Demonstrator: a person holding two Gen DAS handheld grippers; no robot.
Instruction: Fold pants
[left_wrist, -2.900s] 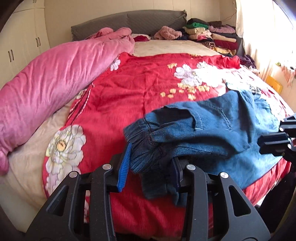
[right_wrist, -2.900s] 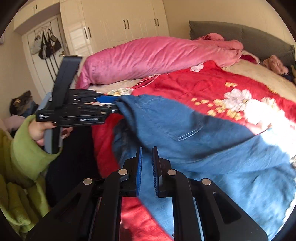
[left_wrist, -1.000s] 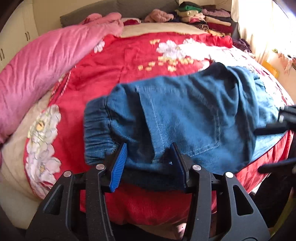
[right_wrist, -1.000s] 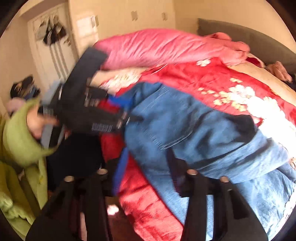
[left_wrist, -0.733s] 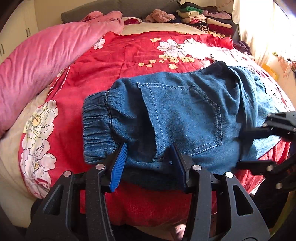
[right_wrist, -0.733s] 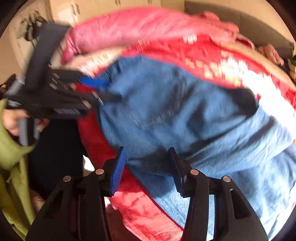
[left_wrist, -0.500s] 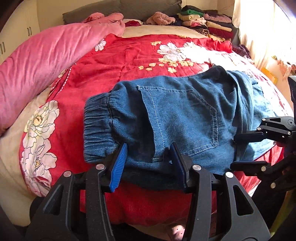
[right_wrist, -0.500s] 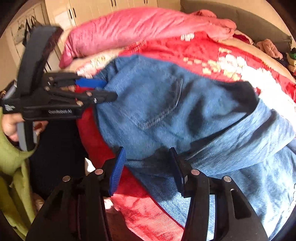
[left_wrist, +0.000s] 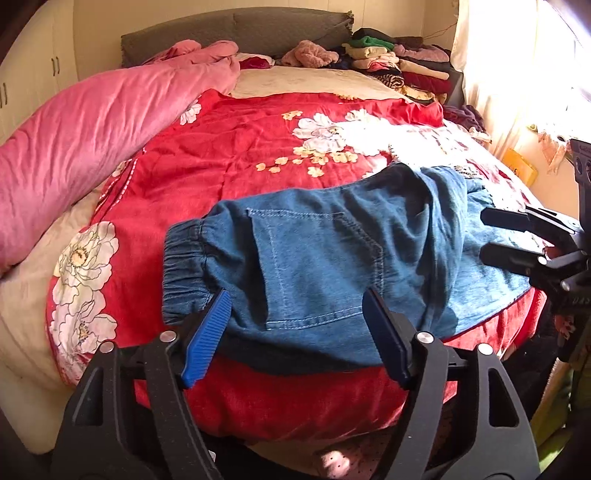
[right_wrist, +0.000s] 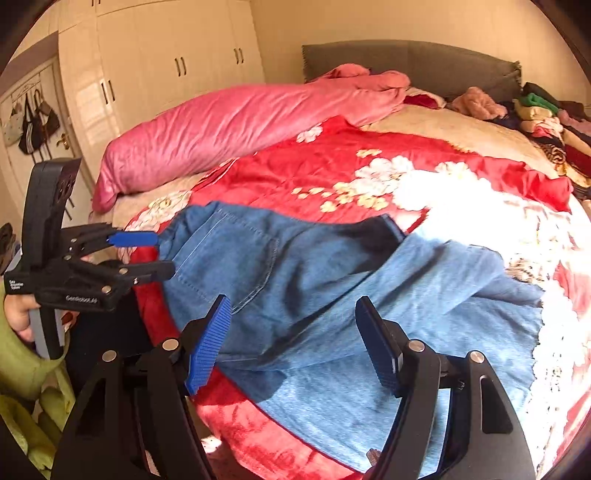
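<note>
Left gripper (left_wrist: 297, 330): jaws spread wide, empty, poised at the near edge of the pants (left_wrist: 332, 262) beside the elastic waistband (left_wrist: 183, 273). Right gripper (right_wrist: 293, 341): jaws likewise wide apart, holding nothing, just above the near denim edge. The pants lie folded over on themselves on the red floral quilt (left_wrist: 236, 166) near the foot of the bed, back pocket (left_wrist: 317, 266) uppermost, the lighter lower layer extending rightward. A rolled pink duvet (left_wrist: 92, 129) lies along the far left side; stacked clothes (left_wrist: 399, 70) sit by the grey headboard (left_wrist: 236, 33).
</note>
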